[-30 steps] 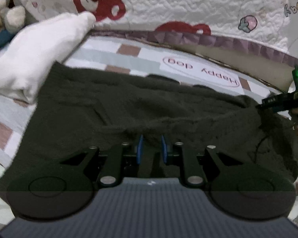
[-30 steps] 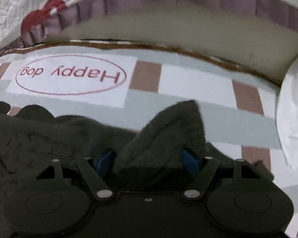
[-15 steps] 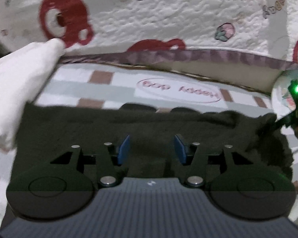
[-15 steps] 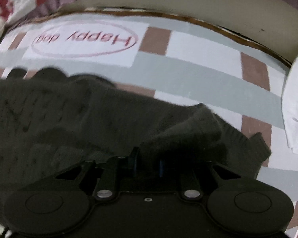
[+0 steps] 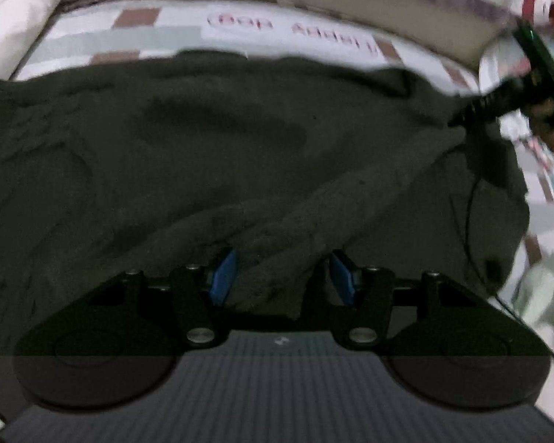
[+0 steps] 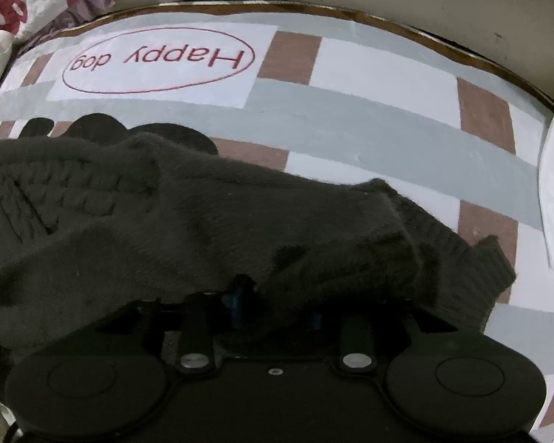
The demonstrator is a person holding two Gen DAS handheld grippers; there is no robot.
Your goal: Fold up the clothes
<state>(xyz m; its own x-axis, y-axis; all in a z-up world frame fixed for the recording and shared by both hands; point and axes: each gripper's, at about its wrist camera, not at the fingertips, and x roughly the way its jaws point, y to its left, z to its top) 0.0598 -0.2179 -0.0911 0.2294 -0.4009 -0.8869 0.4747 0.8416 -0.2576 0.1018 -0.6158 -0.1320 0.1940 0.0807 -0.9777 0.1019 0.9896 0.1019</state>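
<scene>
Both grippers have just been opening on the dark sweater (image 5: 240,155): left gripper (image 5: 281,277) half-wide around a ridge, right gripper (image 6: 277,308) half-buried lower centre (grip unclear), suggesting a fold being released.

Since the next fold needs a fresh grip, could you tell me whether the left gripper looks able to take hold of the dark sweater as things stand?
Probably yes. The left gripper stands open with a ridge of the dark sweater already between its blue pads, and nothing lies in the way.
</scene>
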